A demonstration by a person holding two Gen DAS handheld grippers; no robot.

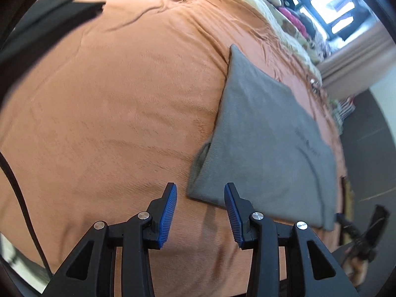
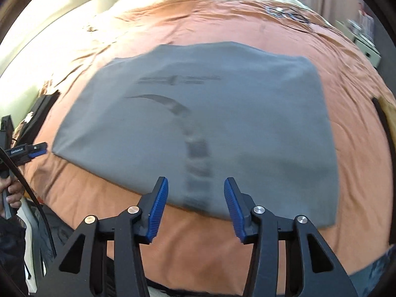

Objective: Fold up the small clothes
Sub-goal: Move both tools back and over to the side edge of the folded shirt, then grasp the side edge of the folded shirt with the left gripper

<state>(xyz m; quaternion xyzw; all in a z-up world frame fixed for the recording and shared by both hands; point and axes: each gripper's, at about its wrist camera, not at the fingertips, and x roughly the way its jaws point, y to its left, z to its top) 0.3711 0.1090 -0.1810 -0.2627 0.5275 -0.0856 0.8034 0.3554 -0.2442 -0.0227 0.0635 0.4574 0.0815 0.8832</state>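
A grey garment with a dark printed logo lies folded flat in a rough rectangle on the orange bedspread. In the left wrist view the garment lies to the right of centre. My left gripper is open and empty, above the bedspread by the garment's near left corner. My right gripper is open and empty, hovering over the garment's near edge. The left gripper also shows at the left edge of the right wrist view, just off the garment's left corner.
The orange bedspread covers the whole bed. A black item lies at its far left. A floral blanket and a bright window lie beyond. A black cable hangs at the left. White furniture stands at the right.
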